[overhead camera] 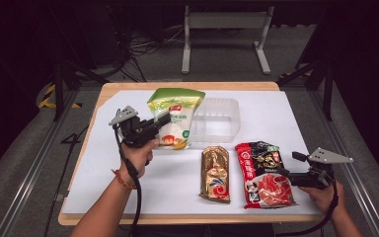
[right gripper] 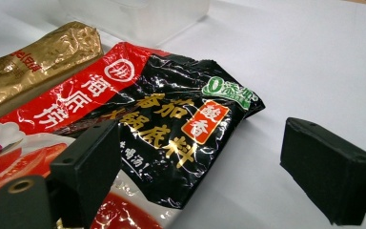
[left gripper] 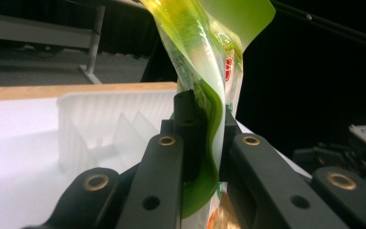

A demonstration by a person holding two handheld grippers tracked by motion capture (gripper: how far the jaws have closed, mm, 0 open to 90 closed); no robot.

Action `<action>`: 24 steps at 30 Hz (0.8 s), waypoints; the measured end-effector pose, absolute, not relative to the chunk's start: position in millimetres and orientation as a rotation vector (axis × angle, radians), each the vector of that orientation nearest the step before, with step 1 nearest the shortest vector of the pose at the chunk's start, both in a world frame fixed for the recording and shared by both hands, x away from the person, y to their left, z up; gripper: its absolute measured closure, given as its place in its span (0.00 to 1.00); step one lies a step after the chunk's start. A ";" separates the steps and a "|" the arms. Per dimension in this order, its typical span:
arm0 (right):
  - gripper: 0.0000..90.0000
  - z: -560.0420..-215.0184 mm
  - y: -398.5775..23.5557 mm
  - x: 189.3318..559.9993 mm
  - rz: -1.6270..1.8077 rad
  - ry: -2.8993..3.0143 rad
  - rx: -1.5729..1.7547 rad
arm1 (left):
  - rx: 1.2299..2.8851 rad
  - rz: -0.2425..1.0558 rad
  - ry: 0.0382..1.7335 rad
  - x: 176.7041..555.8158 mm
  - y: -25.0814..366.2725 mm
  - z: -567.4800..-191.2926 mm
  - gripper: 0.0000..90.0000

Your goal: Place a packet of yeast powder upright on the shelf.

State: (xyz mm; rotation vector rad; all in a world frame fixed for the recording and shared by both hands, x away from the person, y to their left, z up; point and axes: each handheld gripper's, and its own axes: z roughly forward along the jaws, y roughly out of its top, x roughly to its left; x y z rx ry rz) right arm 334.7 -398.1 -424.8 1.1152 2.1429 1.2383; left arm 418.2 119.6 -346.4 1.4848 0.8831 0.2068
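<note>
Above white table (overhead camera: 128, 192), left gripper (overhead camera: 164, 120) clamps green pouch (overhead camera: 177, 116) upright, top up.

Wooden table (overhead camera: 187, 86), top covered almost wholly by a white sheet (overhead camera: 296, 118); bare wood showing along the far edge, down the left edge and as a strip at the near edge.

Lying directly on the sheet:
- Clear plastic container (overhead camera: 217, 118), ribbed inside, towards the far edge, near the middle.
- Gold foil packet (overhead camera: 215, 173), lengthwise, between the middle and the near edge.
- Red and black sauce packet (overhead camera: 265, 173), flat, just beside the gold one on its right, close to the near right corner.

Left half of the sheet bare from far edge to near edge.
</note>
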 end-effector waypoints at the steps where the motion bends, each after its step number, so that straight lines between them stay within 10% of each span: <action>1: 0.16 -425.0 -398.4 335.1 1.239 2.143 1.115 | 1.493 0.245 0.889 421.5 114.6 -344.5 0.96; 24: 0.16 -427.9 -398.5 333.7 1.210 2.154 1.115 | 1.385 0.543 1.147 499.9 44.5 -339.9 0.97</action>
